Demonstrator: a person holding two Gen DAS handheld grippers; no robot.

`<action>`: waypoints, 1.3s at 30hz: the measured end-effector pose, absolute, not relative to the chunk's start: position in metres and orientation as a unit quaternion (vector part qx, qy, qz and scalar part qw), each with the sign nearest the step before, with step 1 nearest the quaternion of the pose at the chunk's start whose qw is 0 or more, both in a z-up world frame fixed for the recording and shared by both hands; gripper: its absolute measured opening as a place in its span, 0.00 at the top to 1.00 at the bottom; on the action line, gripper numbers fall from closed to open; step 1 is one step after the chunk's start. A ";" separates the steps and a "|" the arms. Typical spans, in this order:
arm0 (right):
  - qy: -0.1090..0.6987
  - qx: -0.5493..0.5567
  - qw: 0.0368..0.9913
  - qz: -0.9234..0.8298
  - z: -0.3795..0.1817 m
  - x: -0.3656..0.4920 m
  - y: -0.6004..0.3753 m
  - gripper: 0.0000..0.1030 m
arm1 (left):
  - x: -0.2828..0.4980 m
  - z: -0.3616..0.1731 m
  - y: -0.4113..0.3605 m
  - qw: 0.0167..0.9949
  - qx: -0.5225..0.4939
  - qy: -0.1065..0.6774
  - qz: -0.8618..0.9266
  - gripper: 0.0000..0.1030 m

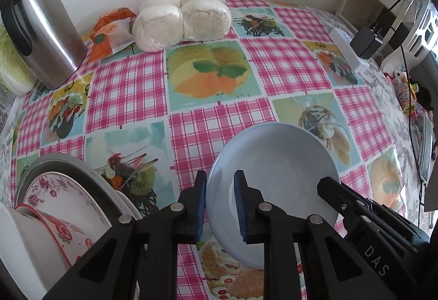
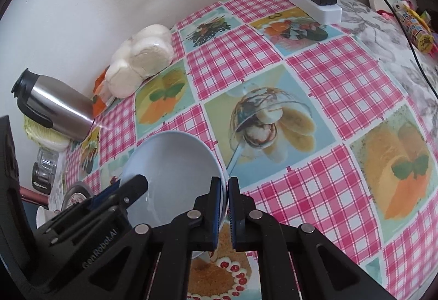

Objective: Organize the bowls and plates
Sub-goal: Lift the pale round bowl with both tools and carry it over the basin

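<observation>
Between the right claw (image 2: 227, 207) pads sits the near rim of the pale blue bowl (image 2: 175, 177), clamped tight. Left claw (image 1: 219, 207) straddles the opposite rim, pads not visibly pressing, bowl tilted above the checked surface (image 1: 208, 125). Floral plates (image 1: 71, 198) stacked just left; steel thermos (image 1: 46, 40) far back.

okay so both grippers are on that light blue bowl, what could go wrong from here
1. The right gripper pinches only the thin rim of the blue bowl; the bowl could slip or tip if lifted.
2. The left gripper straddles the opposite rim with its pads not clearly pressing, so one side may lag.
3. The stacked floral plates sit close on the left; a swing could knock them.
</observation>
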State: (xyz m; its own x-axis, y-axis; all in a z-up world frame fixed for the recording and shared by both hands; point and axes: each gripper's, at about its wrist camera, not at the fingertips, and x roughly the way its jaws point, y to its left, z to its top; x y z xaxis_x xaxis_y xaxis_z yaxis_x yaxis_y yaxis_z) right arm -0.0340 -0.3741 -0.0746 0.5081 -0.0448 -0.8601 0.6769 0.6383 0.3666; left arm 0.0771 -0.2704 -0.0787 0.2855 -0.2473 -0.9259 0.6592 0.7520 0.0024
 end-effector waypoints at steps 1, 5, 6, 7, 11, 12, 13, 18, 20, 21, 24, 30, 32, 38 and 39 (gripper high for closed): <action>0.441 0.359 0.790 -0.228 -0.075 -0.034 -0.374 0.94 | 0.078 -0.080 -0.270 0.777 0.197 0.523 -0.291 0.81; 0.446 0.368 0.785 -0.222 -0.083 -0.032 -0.373 0.94 | 0.080 -0.087 -0.268 0.770 0.192 0.536 -0.289 0.84; 0.449 0.370 0.782 -0.222 -0.085 -0.031 -0.373 0.94 | 0.081 -0.089 -0.268 0.768 0.190 0.539 -0.289 0.84; 0.452 0.373 0.779 -0.221 -0.089 -0.031 -0.374 0.94 | 0.081 -0.091 -0.268 0.766 0.187 0.541 -0.292 0.84; 0.451 0.378 0.778 -0.220 -0.091 -0.031 -0.375 0.93 | 0.081 -0.090 -0.269 0.768 0.187 0.538 -0.292 0.84; 0.451 0.378 0.778 -0.220 -0.091 -0.031 -0.375 0.93 | 0.082 -0.089 -0.268 0.769 0.186 0.538 -0.292 0.84; 0.452 0.379 0.777 -0.220 -0.091 -0.031 -0.375 0.93 | 0.081 -0.090 -0.269 0.768 0.185 0.538 -0.293 0.84; 0.457 0.378 0.774 -0.222 -0.090 -0.031 -0.374 0.93 | 0.079 -0.088 -0.268 0.769 0.183 0.538 -0.293 0.85; 0.460 0.379 0.771 -0.222 -0.090 -0.032 -0.374 0.93 | 0.078 -0.086 -0.267 0.769 0.181 0.539 -0.293 0.85; 0.462 0.378 0.771 -0.222 -0.090 -0.032 -0.374 0.93 | 0.077 -0.086 -0.266 0.769 0.180 0.540 -0.293 0.85; 0.462 0.382 0.770 -0.221 -0.088 -0.034 -0.372 0.93 | 0.076 -0.081 -0.263 0.771 0.176 0.538 -0.292 0.85; 0.452 0.373 0.780 -0.219 -0.072 -0.036 -0.368 0.93 | 0.073 -0.062 -0.257 0.780 0.167 0.525 -0.297 0.85; 0.446 0.369 0.785 -0.220 -0.065 -0.036 -0.366 0.93 | 0.071 -0.055 -0.256 0.784 0.166 0.519 -0.298 0.85; 0.424 0.352 0.805 -0.219 -0.038 -0.039 -0.360 0.92 | 0.064 -0.025 -0.249 0.801 0.159 0.489 -0.306 0.85; 0.420 0.351 0.808 -0.217 -0.033 -0.040 -0.359 0.92 | 0.063 -0.021 -0.247 0.803 0.156 0.486 -0.307 0.85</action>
